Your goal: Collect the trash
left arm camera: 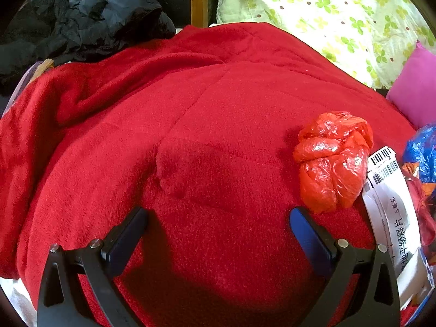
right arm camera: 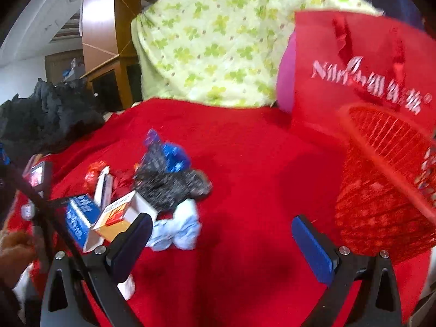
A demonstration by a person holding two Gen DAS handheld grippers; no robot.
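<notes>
My left gripper point(left arm camera: 218, 212) is open and empty above a red blanket point(left arm camera: 190, 109). A crumpled red plastic bag point(left arm camera: 333, 160) lies just right of its right finger, beside a white medicine box point(left arm camera: 389, 204) and blue wrapping point(left arm camera: 422, 152). My right gripper point(right arm camera: 220, 223) is open and empty over the blanket point(right arm camera: 245, 163). A trash pile lies left of it: a black speckled bag point(right arm camera: 169, 185), a pale blue wad point(right arm camera: 179, 229), an orange-white box point(right arm camera: 120, 215), a blue box point(right arm camera: 79, 218). A red mesh basket point(right arm camera: 381, 188) stands at the right, tilted.
A black jacket point(left arm camera: 81, 19) lies at the blanket's far left. A green clover-print quilt point(left arm camera: 327, 13) and a pink cushion point(left arm camera: 414, 92) sit behind. A red printed bag point(right arm camera: 362, 70) stands behind the basket. A hand point(right arm camera: 13, 250) shows at the left edge.
</notes>
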